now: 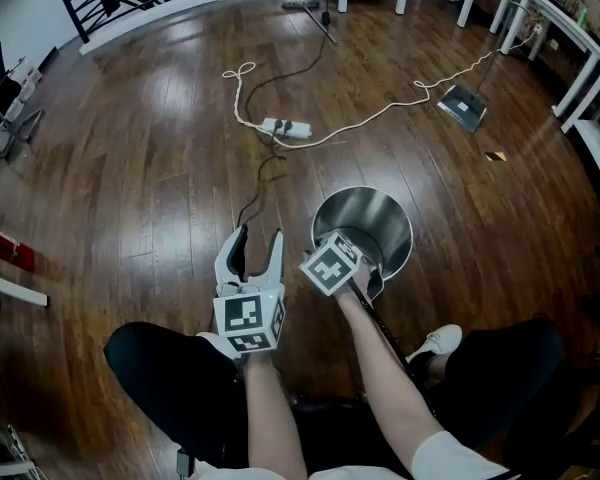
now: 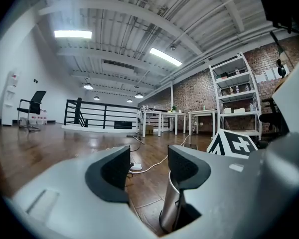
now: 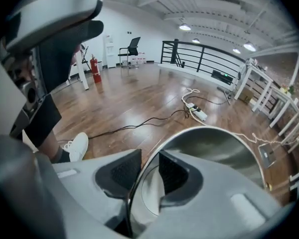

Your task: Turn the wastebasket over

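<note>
The steel wastebasket [image 1: 400, 218] stands upright on the wooden floor, mouth up, just ahead of the person's knees. My right gripper [image 1: 355, 270] points steeply down over its near rim, and its marker cube hides the jaws in the head view. In the right gripper view my right gripper [image 3: 149, 171] has one pad inside and one outside the wastebasket [image 3: 219, 148], closed narrowly on the thin rim. My left gripper [image 1: 252, 250] is held level, left of the basket, open and empty. In the left gripper view the left gripper [image 2: 148, 168] shows the wastebasket's side [image 2: 170, 203] behind its right jaw.
A white power strip [image 1: 287, 127] with a looping white cord lies on the floor beyond the basket, and a black cable [image 1: 255, 193] trails toward the left gripper. A grey flat pan [image 1: 462, 106] sits at the far right. White table legs and a black railing line the back. A white shoe [image 1: 438, 341] is near the basket.
</note>
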Demonstrator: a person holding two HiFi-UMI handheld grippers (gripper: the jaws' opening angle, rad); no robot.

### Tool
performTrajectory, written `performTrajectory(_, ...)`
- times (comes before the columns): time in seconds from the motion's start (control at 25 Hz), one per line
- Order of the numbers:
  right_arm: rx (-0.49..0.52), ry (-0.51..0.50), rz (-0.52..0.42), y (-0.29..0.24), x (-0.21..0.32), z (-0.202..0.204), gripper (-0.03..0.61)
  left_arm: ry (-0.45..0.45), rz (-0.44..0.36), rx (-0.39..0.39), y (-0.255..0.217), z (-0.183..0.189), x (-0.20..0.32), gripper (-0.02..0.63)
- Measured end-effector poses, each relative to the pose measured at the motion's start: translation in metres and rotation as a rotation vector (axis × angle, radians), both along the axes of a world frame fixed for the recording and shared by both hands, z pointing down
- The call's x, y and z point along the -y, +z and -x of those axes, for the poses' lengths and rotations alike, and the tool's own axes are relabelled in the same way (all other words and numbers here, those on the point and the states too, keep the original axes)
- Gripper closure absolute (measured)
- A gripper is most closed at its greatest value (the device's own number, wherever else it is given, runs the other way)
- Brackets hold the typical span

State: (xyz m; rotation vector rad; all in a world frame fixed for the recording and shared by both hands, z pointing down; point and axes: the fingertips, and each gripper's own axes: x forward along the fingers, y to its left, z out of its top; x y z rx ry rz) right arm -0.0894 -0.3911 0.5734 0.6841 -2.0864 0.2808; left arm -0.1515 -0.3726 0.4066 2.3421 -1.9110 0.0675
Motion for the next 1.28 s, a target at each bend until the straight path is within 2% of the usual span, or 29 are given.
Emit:
performTrajectory(0.12,0.041,0.059,0.044,0.002,0.002,-0.004,0.491,-0.002,-0.005,-0.001,0.000,0.001,0.002,0.356)
performTrajectory(0.28,0.164,0.176,0.128,0.003,-0.001,-0.012,0.528,-0.001,-0.011,-0.010,0.000,0.002,0.000,0.364)
performTrajectory(0.4,0.203,0.144,0.114,-0.009,-0.006,-0.009,0.528,-0.014,-0.007,-0.012,0.001,0.007,-0.002,0.365)
performTrajectory(0.48,0.267,0.126,0.100,-0.026,-0.007,-0.004,0.528,-0.023,-0.001,-0.018,0.002,0.010,-0.002,0.365)
performTrajectory(0.72,0.629,0.183,0.093,-0.088,0.003,-0.016,0.528,-0.017,-0.003,-0.021,0.000,0.007,-0.003,0.368)
performTrajectory(0.84,0.857,0.196,0.137,-0.098,0.005,-0.023,0.528,-0.010,0.002,-0.004,0.002,0.004,-0.004,0.370)
performTrajectory(0.92,0.957,0.180,0.160,-0.097,0.004,-0.026,0.529,-0.004,0.009,0.009,0.006,0.001,-0.004,0.370)
performTrajectory(1.04,0.986,0.166,0.139,-0.093,0.005,-0.044,0.528,-0.003,0.015,0.008,0.010,-0.001,-0.004,0.370)
performTrajectory(1.12,0.987,0.194,0.108,-0.088,0.011,-0.068,0.525,-0.003,0.022,0.007,0.012,-0.002,-0.004,0.370)
performTrajectory(1.2,0.948,0.275,0.058,-0.077,0.022,-0.102,0.523,0.003,0.031,0.008,0.016,-0.006,-0.004,0.370)
performTrajectory(1.28,0.857,0.367,0.010,-0.059,0.032,-0.139,0.511,0.011,0.037,0.008,0.019,-0.010,-0.003,0.370)
